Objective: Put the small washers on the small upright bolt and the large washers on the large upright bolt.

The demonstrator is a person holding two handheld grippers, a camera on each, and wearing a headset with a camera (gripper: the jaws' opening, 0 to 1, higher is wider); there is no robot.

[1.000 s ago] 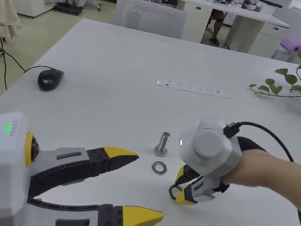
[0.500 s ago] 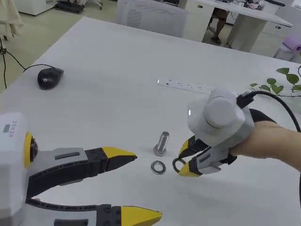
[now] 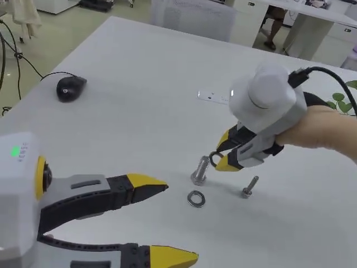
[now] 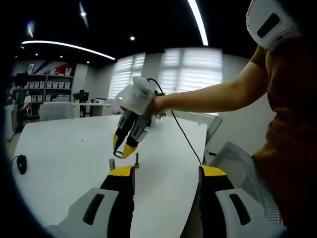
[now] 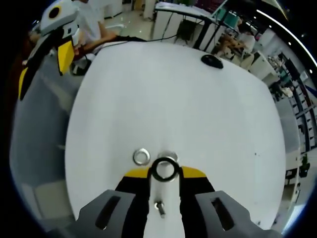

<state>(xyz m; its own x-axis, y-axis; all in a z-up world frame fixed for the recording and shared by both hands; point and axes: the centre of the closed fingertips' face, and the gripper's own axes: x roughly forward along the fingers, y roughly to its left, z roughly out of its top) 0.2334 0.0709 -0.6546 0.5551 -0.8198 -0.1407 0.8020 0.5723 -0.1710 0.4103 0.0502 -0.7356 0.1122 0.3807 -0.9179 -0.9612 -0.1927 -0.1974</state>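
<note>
My right gripper (image 3: 221, 160) is shut on a dark ring washer (image 3: 213, 158), holding it just above and right of the large upright bolt (image 3: 199, 171). In the right gripper view the held washer (image 5: 164, 169) sits between the yellow jaw tips, over the large bolt's head (image 5: 169, 157). A silver washer (image 3: 196, 198) lies flat on the white table (image 3: 139, 111) in front of that bolt. The small upright bolt (image 3: 249, 187) stands to the right. My left gripper (image 3: 175, 220) hangs open at the near left with nothing between its jaws.
A black mouse (image 3: 71, 87) lies at the far left with its cable running off the table. A white power strip (image 3: 211, 96) lies behind the right gripper. Plant leaves (image 3: 345, 96) reach in at the right edge. Desks and chairs stand beyond the table.
My right gripper has lifted the washer off the table and carried it away from me, up to the large bolt. The small bolt it hid has come into sight. The left gripper kept still.
</note>
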